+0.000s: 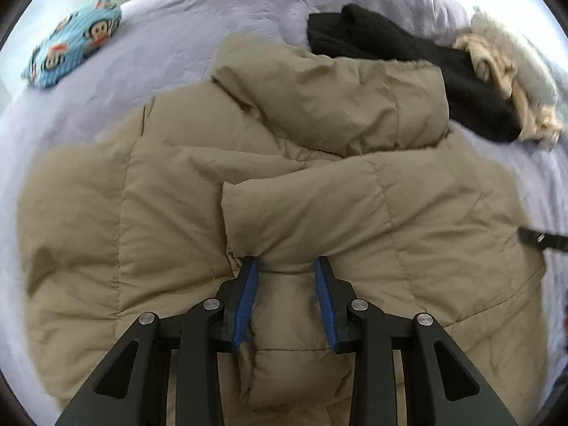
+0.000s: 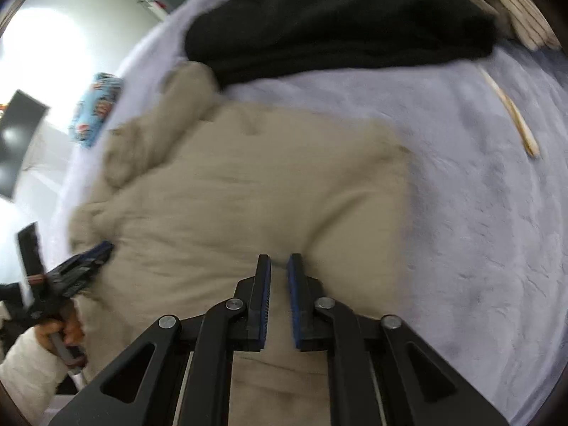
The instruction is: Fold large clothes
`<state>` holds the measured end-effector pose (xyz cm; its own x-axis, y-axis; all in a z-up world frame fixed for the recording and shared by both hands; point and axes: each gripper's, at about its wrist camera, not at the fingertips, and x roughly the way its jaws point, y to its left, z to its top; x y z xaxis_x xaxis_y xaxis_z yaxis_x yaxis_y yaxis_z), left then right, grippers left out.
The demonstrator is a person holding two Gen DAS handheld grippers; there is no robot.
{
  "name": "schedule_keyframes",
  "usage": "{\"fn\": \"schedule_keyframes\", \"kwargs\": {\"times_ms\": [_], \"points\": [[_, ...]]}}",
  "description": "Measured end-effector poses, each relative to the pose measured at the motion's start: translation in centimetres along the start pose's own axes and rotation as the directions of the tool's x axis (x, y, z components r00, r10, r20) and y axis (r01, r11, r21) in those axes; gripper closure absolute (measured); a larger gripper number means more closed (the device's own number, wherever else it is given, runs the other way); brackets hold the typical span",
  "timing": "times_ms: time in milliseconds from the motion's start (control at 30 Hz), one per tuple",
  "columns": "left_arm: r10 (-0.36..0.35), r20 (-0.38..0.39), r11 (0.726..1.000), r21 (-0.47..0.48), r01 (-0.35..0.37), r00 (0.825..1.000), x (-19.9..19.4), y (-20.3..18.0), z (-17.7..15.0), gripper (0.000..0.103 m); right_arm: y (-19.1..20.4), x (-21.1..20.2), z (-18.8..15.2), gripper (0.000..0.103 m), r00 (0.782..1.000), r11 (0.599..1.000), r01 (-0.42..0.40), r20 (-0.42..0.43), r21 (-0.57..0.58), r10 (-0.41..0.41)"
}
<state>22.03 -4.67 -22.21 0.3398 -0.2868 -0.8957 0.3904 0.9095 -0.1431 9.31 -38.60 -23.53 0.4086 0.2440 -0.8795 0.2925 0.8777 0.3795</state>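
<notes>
A monkey-print pillow [image 1: 72, 41] sits at the far left corner of the lilac bed [image 1: 198, 17]. The khaki puffer jacket [image 1: 142, 213] fills the bed's near middle, its long axis running from the near edge toward the far edge, hood [image 1: 330, 106] pointing away. The left gripper [image 1: 285, 266] is clamped on a bunched fold of the jacket, seemingly a sleeve laid across the body. To the right, the right gripper [image 2: 278, 261] stands nearly closed over the jacket's right edge, a thin sliver showing between the pads; nothing seems caught. The puffy fill may spring back and undo the fold. A black garment [image 1: 408, 71] and fur trim [image 1: 504, 81] crowd the far right corner.
</notes>
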Motion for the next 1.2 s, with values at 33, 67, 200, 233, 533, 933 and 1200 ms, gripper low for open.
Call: {"fn": "schedule_keyframes", "kwargs": {"times_ms": [33, 67, 200, 233, 533, 933, 1200], "points": [[-0.008, 0.005, 1.000, 0.003, 0.008, 1.000, 0.1, 0.1, -0.1, 0.068, -1.0, 0.0, -0.4, 0.097, 1.000, 1.000, 0.022, 0.015, 0.006, -0.022], [-0.009, 0.009, 1.000, 0.010, 0.009, 1.000, 0.2, 0.2, -0.2, 0.068, -1.8, -0.1, -0.7, 0.097, 0.998, 0.999, 0.050, 0.027, 0.009, -0.050], [0.016, 0.018, 1.000, 0.022, -0.016, 1.000, 0.7, -0.3, -0.5, 0.068, -4.6, 1.3, -1.4, 0.100, 0.998, 0.995, 0.039, 0.040, 0.091, -0.042], [0.023, 0.018, 1.000, 0.017, -0.024, 1.000, 0.7, -0.4, -0.5, 0.068, -4.8, 1.3, -1.4, 0.100, 0.998, 0.990, 0.030, 0.049, 0.136, -0.037], [0.111, 0.013, 0.994, 0.008, -0.112, 0.994, -4.1, -0.6, -1.0, 0.068, 0.6, -1.5, -2.6, 0.094, 0.948, 0.953, 0.303, 0.109, -0.021, -0.299], [0.142, -0.110, 0.989, -0.010, -0.144, 0.984, -6.9, -1.7, -6.0, 0.068, -0.6, -6.1, -9.2, 0.094, 0.968, 0.961, 0.240, 0.035, 0.140, -0.247], [0.150, -0.154, 0.989, 0.026, -0.148, 0.977, -9.7, -4.4, -9.4, 0.067, 0.7, -7.7, -13.0, 0.077, 0.989, 0.974, 0.149, -0.014, 0.173, -0.149]]}}
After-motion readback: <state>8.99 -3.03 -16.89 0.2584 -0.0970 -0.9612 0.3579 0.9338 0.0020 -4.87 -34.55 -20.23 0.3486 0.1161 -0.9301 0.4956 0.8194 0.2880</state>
